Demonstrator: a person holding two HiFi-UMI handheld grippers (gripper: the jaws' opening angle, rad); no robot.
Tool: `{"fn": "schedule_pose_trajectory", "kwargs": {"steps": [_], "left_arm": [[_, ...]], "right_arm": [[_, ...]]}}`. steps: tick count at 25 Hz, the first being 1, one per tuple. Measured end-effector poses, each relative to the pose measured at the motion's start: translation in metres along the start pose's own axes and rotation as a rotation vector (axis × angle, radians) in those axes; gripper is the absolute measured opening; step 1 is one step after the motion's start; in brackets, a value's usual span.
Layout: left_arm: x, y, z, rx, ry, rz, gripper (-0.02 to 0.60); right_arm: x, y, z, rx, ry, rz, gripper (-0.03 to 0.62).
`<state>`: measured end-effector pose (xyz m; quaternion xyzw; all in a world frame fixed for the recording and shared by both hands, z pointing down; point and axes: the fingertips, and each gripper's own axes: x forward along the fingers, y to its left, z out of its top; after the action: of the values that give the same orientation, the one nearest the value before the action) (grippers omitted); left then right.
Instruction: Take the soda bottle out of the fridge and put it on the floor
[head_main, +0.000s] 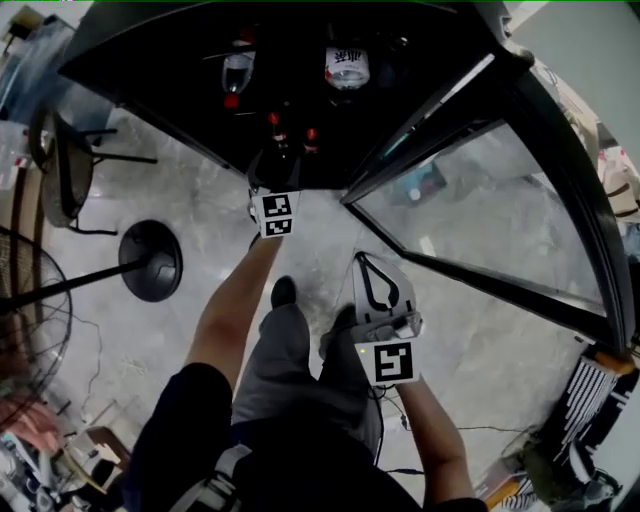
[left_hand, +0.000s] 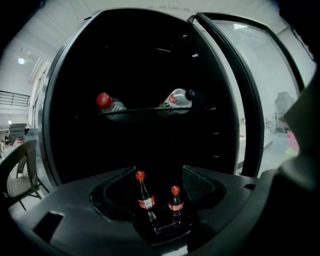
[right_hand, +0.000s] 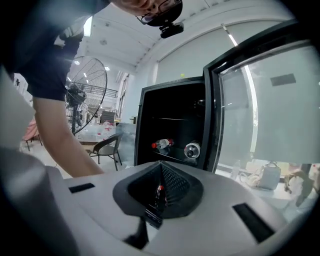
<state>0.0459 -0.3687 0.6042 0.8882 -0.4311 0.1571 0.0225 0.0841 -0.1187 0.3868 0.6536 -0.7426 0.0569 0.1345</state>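
- Left claw (left_hand: 159, 172): jaws stand wide apart and grip nothing. It is at the mouth of the open fridge (left_hand: 60, 115), level with the lowest compartment.
- Framed in the gap between those jaws, lower centre of the left gripper view, two soda bottles stand upright on the fridge bottom. Neither is touched by a pad.
- The taller soda bottle (left_hand: 145, 200) is on the left and the shorter soda bottle (left_hand: 175, 204) is just beside it on the right. Both have red caps and red labels.
- Right claw (right_hand: 160, 167): the jaws appear to meet at the tips, with only a narrow slit below. It holds nothing. In the head view it sits lower right of centre, well back from the fridge and over the floor (head_main: 190, 190).
- Above the standing bottles, a shelf (left_hand: 150, 109) carries two bottles lying on their sides. One is a red-capped bottle (left_hand: 111, 106) at the left, the other a dark-capped bottle (left_hand: 179, 97) at the right.
- The glass door (left_hand: 270, 75) is swung open across the right of the frame.
- In the head view, the person's left forearm (head_main: 235, 300) runs up toward the fridge.
- At the left edge of the head view are a round fan base (head_main: 150, 260) and, above it, a chair (head_main: 65, 165), both clear of the fridge.
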Motion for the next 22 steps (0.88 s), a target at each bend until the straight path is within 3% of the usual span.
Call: {"fn": "schedule_pose_trajectory", "kwargs": {"steps": [8,12,18,22], "left_arm": [[0.063,0.02,-0.073,-0.012,0.041,0.045,0.298],[0.089,0.024,-0.091,-0.005,0.039,0.04,0.298],[0.122,0.042,-0.12,-0.06,0.058,0.092,0.299],[0.142,0.039,-0.139,-0.058,0.074,0.071,0.314]], "right_arm": [[0.036,-0.001,-0.048,0.007,-0.043,0.022,0.018],[0.056,0.002,-0.065,0.0,-0.053,0.037,0.018],[0.077,0.006,-0.079,-0.007,-0.081,0.064,0.018],[0.083,0.003,-0.087,-0.003,-0.101,0.063,0.018]]}}
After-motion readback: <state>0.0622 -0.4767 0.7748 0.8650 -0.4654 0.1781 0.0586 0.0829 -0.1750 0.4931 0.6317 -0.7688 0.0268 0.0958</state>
